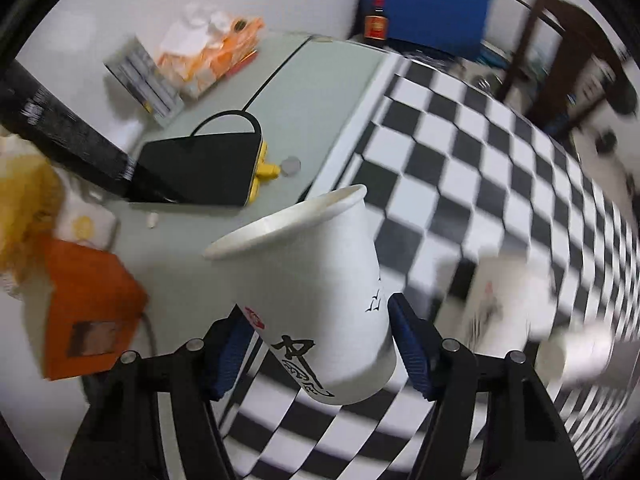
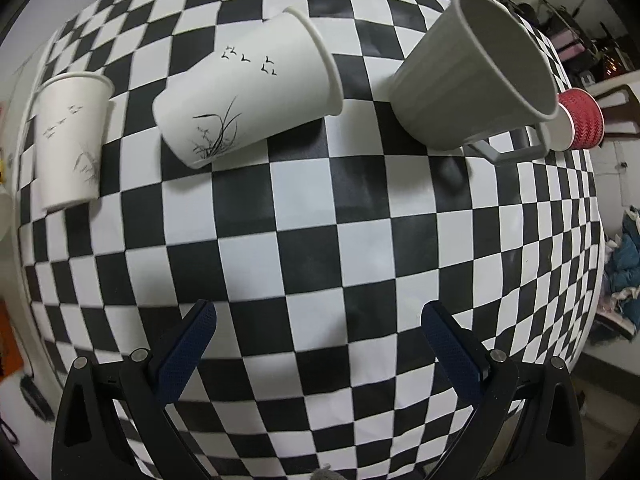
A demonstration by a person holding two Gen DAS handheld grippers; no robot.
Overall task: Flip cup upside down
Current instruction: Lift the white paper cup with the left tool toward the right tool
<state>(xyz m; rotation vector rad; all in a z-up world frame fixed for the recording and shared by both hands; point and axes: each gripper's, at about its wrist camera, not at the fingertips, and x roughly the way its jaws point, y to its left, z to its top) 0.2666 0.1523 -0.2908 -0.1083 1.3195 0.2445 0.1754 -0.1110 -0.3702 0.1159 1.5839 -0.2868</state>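
My left gripper (image 1: 318, 346) clamped on paper cup (image 1: 316, 292), mouth tilted up-left (mid-flip); right gripper (image 2: 318, 350) spread, empty

A white paper cup (image 1: 320, 292) with black calligraphy and a small red seal sits clamped between the blue pads of the left tongs (image 1: 320, 350), raised above the checkered counter (image 1: 480, 168). It tilts, its rolled rim pointing up and to the left.
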